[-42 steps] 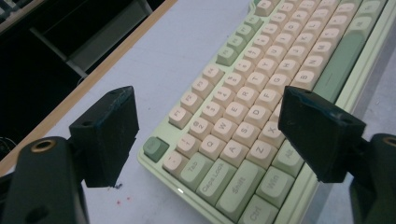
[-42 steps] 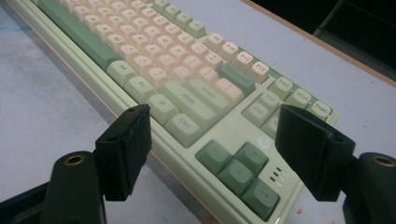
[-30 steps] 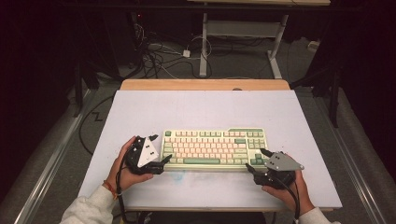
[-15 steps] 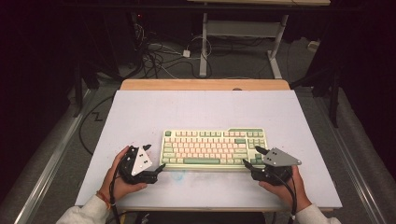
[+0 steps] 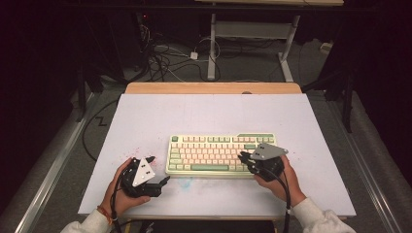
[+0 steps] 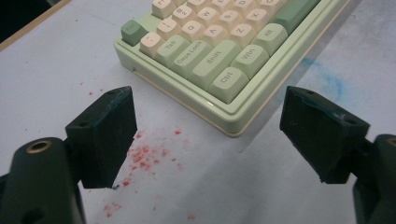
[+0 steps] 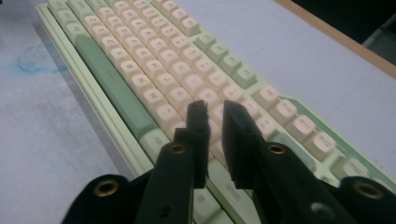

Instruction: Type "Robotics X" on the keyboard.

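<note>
A pale green keyboard [image 5: 221,155] with cream and green keys lies flat on the white table top [image 5: 204,116]. My left gripper [image 5: 159,168] is held just off the keyboard's front left corner, open, with nothing between its jaws. In the left gripper view that corner [image 6: 219,51] lies beyond the wide-apart left gripper [image 6: 210,135]. My right gripper [image 5: 241,158] hovers over the keyboard's right part. Its jaws have just been closing and stand nearly together with nothing between them. The right gripper [image 7: 214,108] points along the key rows [image 7: 140,56].
Red specks [image 6: 144,156] and a blue smudge [image 6: 327,81] mark the table near the keyboard's front. A wooden strip [image 5: 214,88] runs along the far edge. Cables [image 5: 170,63] and desk legs [image 5: 212,48] stand on the floor beyond.
The right gripper has slid left from the keyboard's right end over the keys, and its jaws have closed. The left gripper has drawn back from the keyboard's left end toward the front edge.
</note>
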Available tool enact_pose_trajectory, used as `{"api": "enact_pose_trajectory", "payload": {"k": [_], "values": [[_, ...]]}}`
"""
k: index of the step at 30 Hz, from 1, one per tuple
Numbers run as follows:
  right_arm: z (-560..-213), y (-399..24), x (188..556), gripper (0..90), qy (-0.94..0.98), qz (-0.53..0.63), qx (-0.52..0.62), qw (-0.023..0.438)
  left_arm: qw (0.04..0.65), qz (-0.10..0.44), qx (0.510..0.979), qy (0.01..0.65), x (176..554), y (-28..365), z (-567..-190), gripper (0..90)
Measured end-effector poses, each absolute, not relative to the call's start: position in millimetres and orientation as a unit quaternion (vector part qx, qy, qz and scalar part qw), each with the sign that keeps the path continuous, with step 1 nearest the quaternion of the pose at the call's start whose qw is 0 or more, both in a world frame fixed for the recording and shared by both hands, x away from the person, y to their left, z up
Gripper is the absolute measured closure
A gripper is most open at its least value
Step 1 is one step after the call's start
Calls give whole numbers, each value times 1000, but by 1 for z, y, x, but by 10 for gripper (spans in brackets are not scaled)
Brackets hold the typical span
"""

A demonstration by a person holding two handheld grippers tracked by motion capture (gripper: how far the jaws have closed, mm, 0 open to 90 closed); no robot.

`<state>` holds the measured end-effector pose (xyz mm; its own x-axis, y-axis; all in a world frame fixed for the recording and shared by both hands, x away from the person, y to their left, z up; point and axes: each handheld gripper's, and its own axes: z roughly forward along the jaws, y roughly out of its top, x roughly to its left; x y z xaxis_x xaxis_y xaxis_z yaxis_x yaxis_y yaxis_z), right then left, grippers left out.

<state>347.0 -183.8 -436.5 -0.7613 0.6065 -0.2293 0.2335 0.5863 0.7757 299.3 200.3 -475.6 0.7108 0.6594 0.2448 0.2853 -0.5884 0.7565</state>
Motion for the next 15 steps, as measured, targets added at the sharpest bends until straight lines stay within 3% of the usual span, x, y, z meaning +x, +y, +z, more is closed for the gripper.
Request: {"api": "enact_pose_trajectory", "payload": {"k": [15], "values": [[-446, -133, 386, 900, 879, 357, 231, 214, 347, 263, 856, 277, 295, 204, -477, 175]]}}
